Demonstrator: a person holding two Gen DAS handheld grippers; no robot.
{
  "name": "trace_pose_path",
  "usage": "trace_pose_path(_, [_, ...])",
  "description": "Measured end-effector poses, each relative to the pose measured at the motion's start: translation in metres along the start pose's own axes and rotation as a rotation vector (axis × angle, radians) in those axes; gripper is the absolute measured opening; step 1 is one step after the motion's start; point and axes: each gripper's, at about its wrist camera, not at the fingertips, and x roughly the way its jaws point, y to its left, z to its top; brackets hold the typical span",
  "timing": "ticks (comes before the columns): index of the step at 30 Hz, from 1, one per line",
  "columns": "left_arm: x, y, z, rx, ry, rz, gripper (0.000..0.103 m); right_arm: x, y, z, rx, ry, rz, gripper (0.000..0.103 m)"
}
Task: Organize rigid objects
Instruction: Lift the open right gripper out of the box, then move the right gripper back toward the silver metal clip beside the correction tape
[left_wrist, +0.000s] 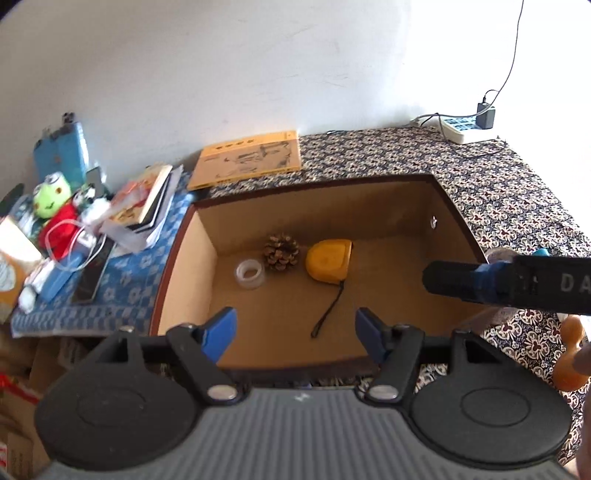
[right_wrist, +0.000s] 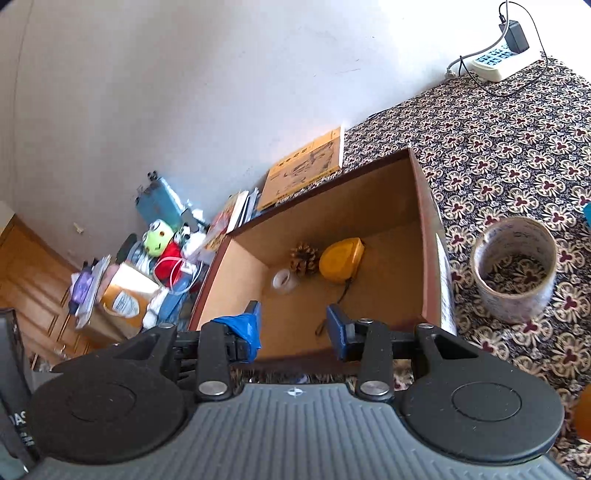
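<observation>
Brown cardboard makes the open box (left_wrist: 388, 221) that sits on the flowery dark cloth (left_wrist: 509, 192), and both tools point down into it from the near side. The left gripper (left_wrist: 295, 328) tilts steeply down over the box's near wall. Its two blue fingers (left_wrist: 221, 328) stand wide apart with nothing between them. The right gripper (right_wrist: 293, 325) leans less steeply and looks rolled a bit, so the box seems tilted in its view. Its blue fingers (right_wrist: 338, 325) are parted too and hold nothing.

Just ahead of both tools, on the box floor, lie three things close together near the far wall: a small clear tape ring (left_wrist: 250, 272) on the left, a brown pine cone (left_wrist: 280, 252) in the middle, and a round yellow tape measure (left_wrist: 328, 260) on the right. The measure's thin black strap (left_wrist: 328, 306) runs back toward the left gripper's fingers.

The floor to the right of the tape measure is bare and wide. The walls stand tall on all four sides. Outside the box, to the right of the right gripper, a big roll of clear packing tape (right_wrist: 515, 269) stands on the cloth, near the box's right wall but apart from it. Past the far wall, a flat yellow booklet (left_wrist: 247, 158) lies against the white wall.
</observation>
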Motion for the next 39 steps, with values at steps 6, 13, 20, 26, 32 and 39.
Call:
trace_pose_path(6, [-0.008,-0.02,-0.023,-0.049,0.047,0.047,0.068,-0.011,-0.008,-0.015,-0.056,0.045,0.006,0.023])
trace_pose_path(13, [-0.01,-0.04,-0.047,-0.076,0.108,0.079,0.068,-0.014,-0.021,-0.033,-0.067,0.1,0.008,0.024])
trace_pose_path(20, [0.002,-0.053,-0.067,-0.087,0.194,0.08,0.068,-0.007,-0.029,-0.053,-0.04,0.171,-0.009,0.024])
trace_pose_path(26, [0.006,-0.045,-0.076,-0.08,0.23,0.095,0.069,0.008,-0.014,-0.063,-0.051,0.226,0.001,0.024])
trace_pose_path(32, [0.016,-0.015,-0.082,-0.1,0.263,0.089,0.069,0.03,0.015,-0.069,-0.07,0.253,-0.021,0.024])
trace_pose_path(39, [0.022,0.023,-0.083,-0.072,0.261,0.075,0.069,0.051,0.034,-0.077,-0.061,0.247,-0.059,0.024])
